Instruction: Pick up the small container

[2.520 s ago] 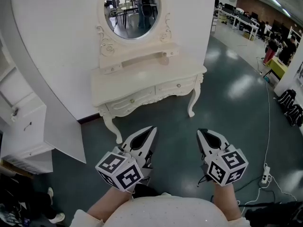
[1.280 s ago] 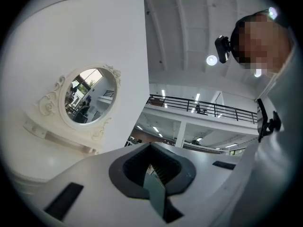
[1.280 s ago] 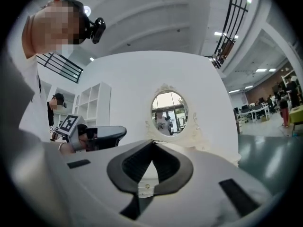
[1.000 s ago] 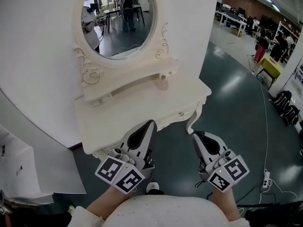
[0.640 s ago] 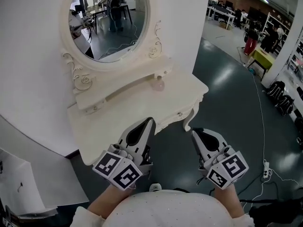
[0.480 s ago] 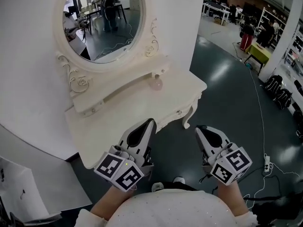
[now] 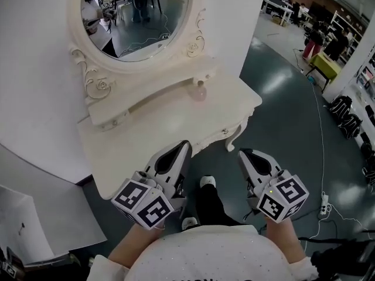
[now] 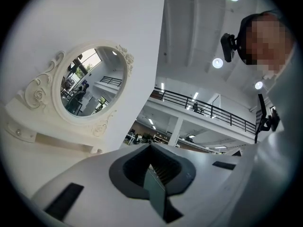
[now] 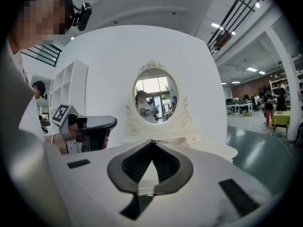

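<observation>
The small container [image 7: 200, 92], a pale pink rounded pot, stands on the white dressing table [image 7: 146, 133] just under the right end of its little shelf. Both grippers hang in front of the table's near edge, well short of the container. My left gripper [image 7: 186, 144] points at the table edge with its jaws together and nothing between them; in its own view the tips [image 8: 150, 144] meet. My right gripper [image 7: 241, 153] is over the floor to the right, also shut and empty, its tips [image 9: 152, 141] touching.
An oval mirror [image 7: 136, 16] rises behind the table. A white panel [image 7: 23, 215] leans at the lower left. My shoe [image 7: 206, 182] is on the dark floor between the grippers. A power strip and cable [image 7: 324, 204] lie at the right, bags [image 7: 345, 122] beyond.
The dressing table has come closer and now lies right ahead of both grippers. My foot has stepped forward between them. Both grippers keep their jaws together.
</observation>
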### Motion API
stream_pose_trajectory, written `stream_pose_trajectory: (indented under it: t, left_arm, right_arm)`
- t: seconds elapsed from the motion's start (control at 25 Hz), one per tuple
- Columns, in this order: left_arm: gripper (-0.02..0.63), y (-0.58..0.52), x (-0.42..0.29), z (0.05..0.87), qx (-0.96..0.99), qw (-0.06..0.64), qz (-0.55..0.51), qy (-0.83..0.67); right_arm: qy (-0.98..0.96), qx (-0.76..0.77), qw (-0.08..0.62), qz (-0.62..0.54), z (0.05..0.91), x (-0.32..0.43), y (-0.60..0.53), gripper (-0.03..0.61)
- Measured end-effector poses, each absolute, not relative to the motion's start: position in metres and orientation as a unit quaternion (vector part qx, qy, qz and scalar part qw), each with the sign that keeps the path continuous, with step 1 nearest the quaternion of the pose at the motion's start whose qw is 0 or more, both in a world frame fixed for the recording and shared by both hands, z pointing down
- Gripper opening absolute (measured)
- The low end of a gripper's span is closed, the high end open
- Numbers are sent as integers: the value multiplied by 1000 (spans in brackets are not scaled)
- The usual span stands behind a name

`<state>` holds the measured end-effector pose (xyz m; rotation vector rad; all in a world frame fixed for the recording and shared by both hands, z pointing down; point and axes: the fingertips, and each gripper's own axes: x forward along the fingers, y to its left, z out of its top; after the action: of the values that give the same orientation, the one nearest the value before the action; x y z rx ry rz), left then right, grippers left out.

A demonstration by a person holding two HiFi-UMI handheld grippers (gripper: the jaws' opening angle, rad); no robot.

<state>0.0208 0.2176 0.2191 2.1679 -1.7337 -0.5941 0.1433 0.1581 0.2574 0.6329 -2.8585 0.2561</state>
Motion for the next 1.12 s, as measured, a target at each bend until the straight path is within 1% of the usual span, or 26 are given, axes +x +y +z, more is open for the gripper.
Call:
stream_pose_trajectory:
  t: [0.28, 0.56, 0.84, 1.12]
  left_arm:
    - [2, 179, 14, 224, 764, 147, -182, -602]
    - [2, 121, -6, 214, 763, 140, -170, -608]
    - [2, 46, -48, 234, 736, 164, -191, -629]
    - [2, -7, -76, 267, 697, 191, -173, -670]
  right_arm:
    - [-962, 227, 67, 138, 261, 135, 109, 0]
    - [-969, 199, 72, 127, 259, 102, 53, 0]
    - [-974, 166, 72, 133, 267, 54, -36, 0]
    - [-981, 113, 78, 138, 284, 11, -99, 0]
